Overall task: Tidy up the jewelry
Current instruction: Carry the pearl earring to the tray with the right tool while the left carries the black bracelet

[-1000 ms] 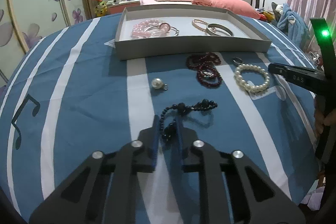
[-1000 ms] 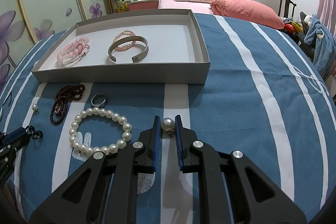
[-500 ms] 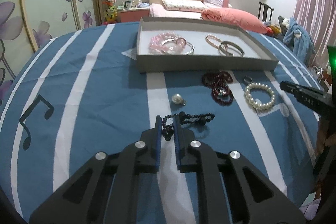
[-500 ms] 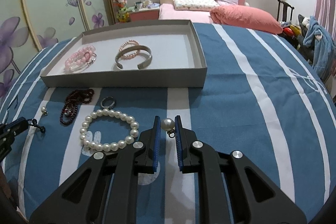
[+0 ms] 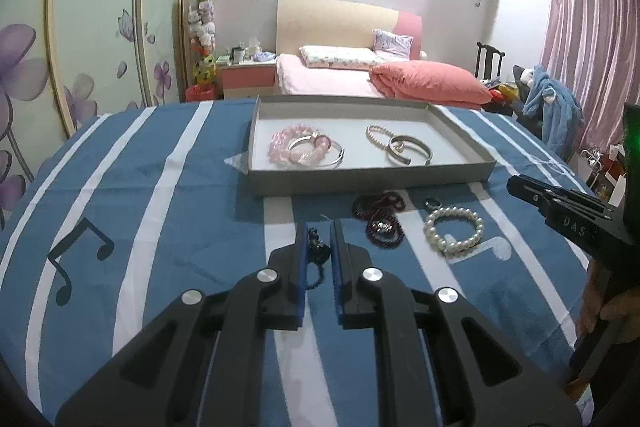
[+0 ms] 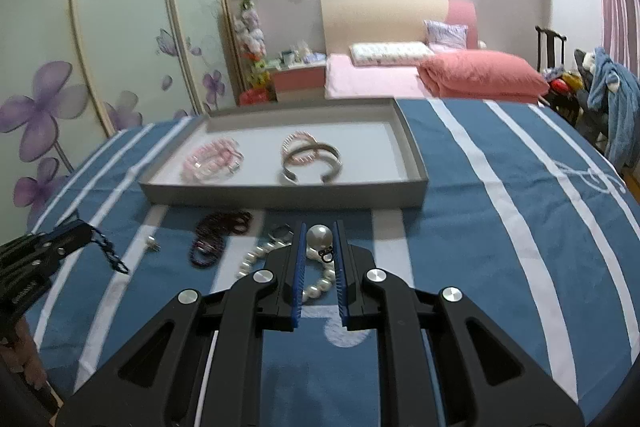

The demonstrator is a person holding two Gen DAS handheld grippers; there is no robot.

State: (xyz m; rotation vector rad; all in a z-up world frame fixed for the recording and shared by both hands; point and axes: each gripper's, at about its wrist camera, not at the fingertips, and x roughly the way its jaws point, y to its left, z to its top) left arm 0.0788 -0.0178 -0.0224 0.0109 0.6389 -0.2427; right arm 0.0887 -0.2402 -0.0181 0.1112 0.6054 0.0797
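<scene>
**Both grippers loaded above the striped cloth, tray ahead**

Left gripper (image 5: 319, 227): jaws drawn close on a dark bead strand (image 5: 316, 247), which hangs between the blue pads; in the right wrist view the strand (image 6: 108, 253) dangles clear of the cloth from the gripper's tip (image 6: 82, 233).

Right gripper (image 6: 319, 229): jaws closed on a pearl earring (image 6: 319, 238), the pearl seated between the pads with its small dark clasp below.

On the blue-and-white striped cloth (image 6: 500, 267), just beyond the grippers: a white pearl bracelet (image 5: 454, 229), a dark red bead bracelet (image 5: 380, 215), a small ring (image 5: 433, 202) and a second loose pearl earring (image 6: 151, 242), all lying short of the tray.

Farther on: a shallow grey tray (image 5: 368, 181) resting on the cloth. Inside it, a pink bead bracelet (image 5: 296, 147) lies to the left with a silver bangle touching it; a silver cuff (image 5: 410, 151) overlapping a thin pink bead bracelet (image 5: 378, 135) lies to the right.
</scene>
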